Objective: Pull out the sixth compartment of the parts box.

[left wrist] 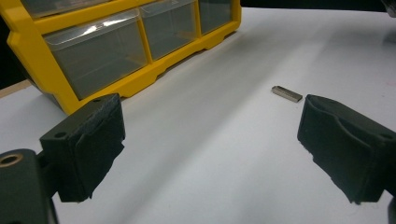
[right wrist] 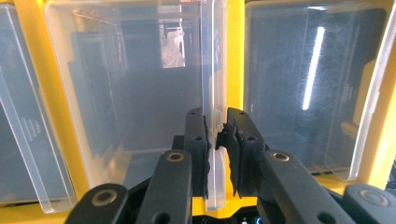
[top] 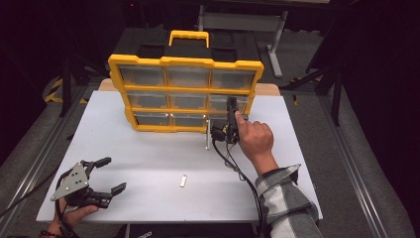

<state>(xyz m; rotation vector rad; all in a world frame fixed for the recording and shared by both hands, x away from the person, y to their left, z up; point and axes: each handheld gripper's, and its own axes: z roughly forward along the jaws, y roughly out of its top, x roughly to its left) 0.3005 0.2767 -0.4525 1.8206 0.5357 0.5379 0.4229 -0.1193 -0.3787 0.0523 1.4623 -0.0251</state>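
A yellow organiser [top: 185, 62] with clear plastic drawers stands upright at the back of the white table [top: 148, 148]. My right gripper [top: 231, 105] is up against its right column. In the right gripper view the right gripper [right wrist: 217, 126] is shut on the thin clear lip of a drawer [right wrist: 212, 56], with the yellow frame [right wrist: 236, 46] just behind. My left gripper [top: 114, 174] rests open at the near left corner, nothing between its fingers. A small flat metal piece [top: 183, 181] lies on the table to its right; the left gripper view shows this metal piece [left wrist: 286, 94] just beyond the left gripper [left wrist: 210, 130].
A black case with a yellow handle [top: 189, 35] stands behind the organiser. The right gripper's cable [top: 237, 171] trails across the table toward the near edge. The organiser's lower frame [left wrist: 140, 81] runs along the back left in the left gripper view.
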